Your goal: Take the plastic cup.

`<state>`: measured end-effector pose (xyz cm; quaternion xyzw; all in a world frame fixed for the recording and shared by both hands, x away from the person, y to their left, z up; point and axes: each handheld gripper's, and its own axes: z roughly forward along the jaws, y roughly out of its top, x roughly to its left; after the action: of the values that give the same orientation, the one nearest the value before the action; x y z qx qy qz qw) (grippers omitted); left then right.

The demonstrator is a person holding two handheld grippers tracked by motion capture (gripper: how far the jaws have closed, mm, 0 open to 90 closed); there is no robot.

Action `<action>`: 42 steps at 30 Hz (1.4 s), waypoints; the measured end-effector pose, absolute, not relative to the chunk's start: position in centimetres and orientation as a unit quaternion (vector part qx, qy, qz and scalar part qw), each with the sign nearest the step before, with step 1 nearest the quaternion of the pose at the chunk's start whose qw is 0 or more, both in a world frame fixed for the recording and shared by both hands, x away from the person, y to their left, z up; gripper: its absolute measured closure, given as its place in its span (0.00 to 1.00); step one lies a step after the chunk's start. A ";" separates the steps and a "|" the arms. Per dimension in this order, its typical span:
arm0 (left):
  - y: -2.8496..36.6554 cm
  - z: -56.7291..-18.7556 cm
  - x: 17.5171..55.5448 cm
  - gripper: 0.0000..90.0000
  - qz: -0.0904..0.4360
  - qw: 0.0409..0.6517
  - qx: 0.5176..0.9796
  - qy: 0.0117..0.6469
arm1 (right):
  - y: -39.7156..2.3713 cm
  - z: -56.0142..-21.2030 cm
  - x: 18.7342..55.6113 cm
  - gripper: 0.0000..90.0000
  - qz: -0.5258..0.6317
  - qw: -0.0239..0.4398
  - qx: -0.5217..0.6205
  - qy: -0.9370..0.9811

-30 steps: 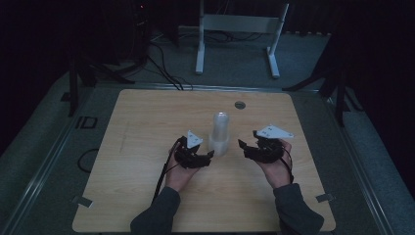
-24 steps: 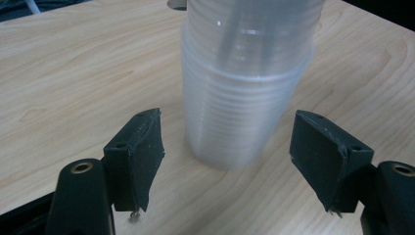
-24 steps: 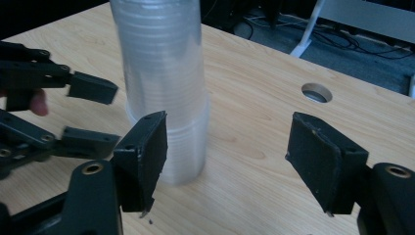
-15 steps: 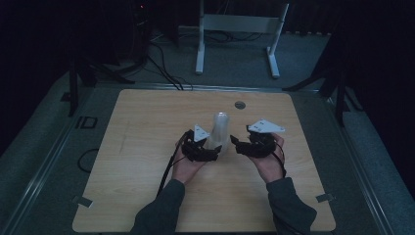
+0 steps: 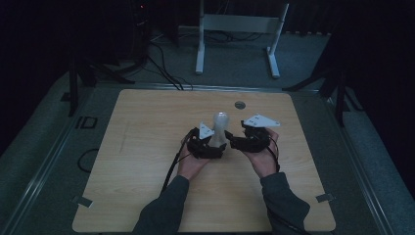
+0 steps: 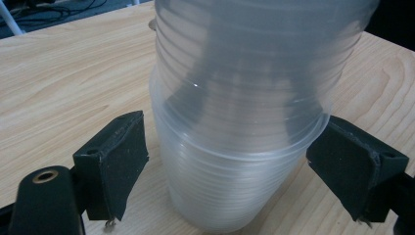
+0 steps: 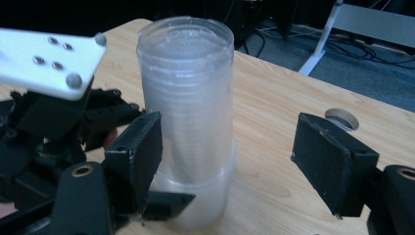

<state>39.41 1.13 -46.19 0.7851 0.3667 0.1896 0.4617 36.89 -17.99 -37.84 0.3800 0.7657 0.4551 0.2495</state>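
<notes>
A stack of clear plastic cups [image 5: 219, 128] stands upright near the middle of the tabletop [image 5: 147, 147], flanked closely by both tools. The left hand-held gripper [image 5: 210, 147] has its jaws spread wide around the lowest cup; they have just been opening, and in the left gripper view the cup wall [image 6: 240, 161] lies between the pads, touched at most lightly. The right hand-held gripper [image 5: 240, 142] has likewise just been opening and stands wide, the stack [image 7: 188, 122] sitting just inside its left pad with a broad gap to the other pad. The step is judged to be a fresh grasp for separating cups: the base is best clamped low by the left tool, gently, since thin walls buckle, while the upper cups are pinched below a rim and drawn straight up without tilting. Ample bare wood is left on all sides; the tabletop edges are well apart from the work, and a round grommet hole [image 5: 239, 105] lies on the far side.
</notes>
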 end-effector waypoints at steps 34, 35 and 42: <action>1.3 -46.4 39.0 0.23 0.200 0.490 0.769 0.358 | -15.0 -37.3 39.4 0.37 0.488 0.225 0.355 0.764; 1.4 -46.4 39.0 0.23 0.200 0.491 0.769 0.358 | -14.9 -37.4 39.6 0.37 0.487 0.225 0.356 0.766; 1.3 -46.4 39.1 0.22 0.201 0.498 0.764 0.358 | -14.7 -37.4 39.8 0.42 0.490 0.215 0.358 0.765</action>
<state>39.11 1.33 -46.39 0.7642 0.3580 0.2006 0.4976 39.83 -14.65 -37.44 0.3583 0.7649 0.4900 0.2154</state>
